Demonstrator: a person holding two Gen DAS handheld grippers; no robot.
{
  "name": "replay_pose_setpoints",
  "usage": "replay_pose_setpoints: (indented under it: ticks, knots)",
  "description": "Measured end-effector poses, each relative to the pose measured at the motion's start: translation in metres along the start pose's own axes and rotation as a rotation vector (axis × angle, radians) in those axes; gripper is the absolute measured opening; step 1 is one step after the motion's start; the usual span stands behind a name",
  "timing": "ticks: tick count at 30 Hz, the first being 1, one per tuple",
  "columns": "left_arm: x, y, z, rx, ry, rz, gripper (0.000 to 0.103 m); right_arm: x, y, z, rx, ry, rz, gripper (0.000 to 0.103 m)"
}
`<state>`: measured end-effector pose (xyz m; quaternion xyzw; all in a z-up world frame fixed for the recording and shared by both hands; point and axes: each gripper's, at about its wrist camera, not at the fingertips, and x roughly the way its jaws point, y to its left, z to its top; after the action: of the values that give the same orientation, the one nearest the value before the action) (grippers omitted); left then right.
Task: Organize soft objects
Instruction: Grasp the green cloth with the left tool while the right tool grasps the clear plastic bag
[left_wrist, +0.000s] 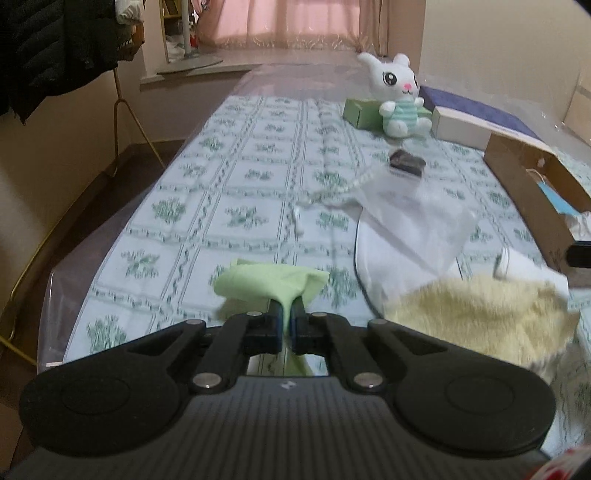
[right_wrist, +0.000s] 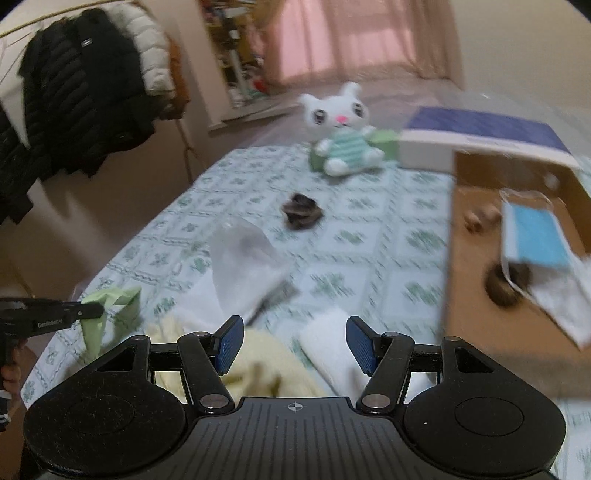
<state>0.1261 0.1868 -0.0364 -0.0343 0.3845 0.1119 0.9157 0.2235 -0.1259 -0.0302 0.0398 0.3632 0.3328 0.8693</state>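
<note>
The left hand-held gripper (left_wrist: 287, 314) is pinching a green cloth (left_wrist: 271, 282) above the counter's (left_wrist: 221, 192) near left part, its long axis running crosswise. The right hand-held gripper (right_wrist: 295, 343) is hanging spread over a yellow towel (right_wrist: 258, 369), beside the cardboard box (right_wrist: 480, 240).

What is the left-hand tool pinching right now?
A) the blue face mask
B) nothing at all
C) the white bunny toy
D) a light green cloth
D: the left gripper has its fingers closed on a light green cloth, which bunches out ahead of them; the right wrist view shows it too.
</note>
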Motion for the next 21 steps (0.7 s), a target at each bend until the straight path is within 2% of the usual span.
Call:
replay_pose_setpoints:
  ticks: [8,12,14,16,21]
  knots:
    - [0.019,-0.004,0.025,-0.012,-0.029,-0.012,0.004,0.057,0.015,0.029,-0.102,-0.011,0.058,0.062]
    - [0.029,-0.003,0.032,-0.034,-0.028,-0.016,0.004,0.085,0.019,0.038,-0.154,0.01,0.067,0.062]
    - [0.034,-0.002,0.034,-0.041,-0.027,-0.021,0.004,0.1,0.021,0.04,-0.178,0.021,0.065,0.066]
    - [0.038,-0.003,0.035,-0.045,-0.023,-0.022,0.004,0.114,0.022,0.04,-0.193,0.034,0.053,0.078]
    - [0.05,-0.002,0.036,-0.062,-0.005,-0.022,0.004,0.134,0.021,0.036,-0.198,0.052,0.06,0.078]
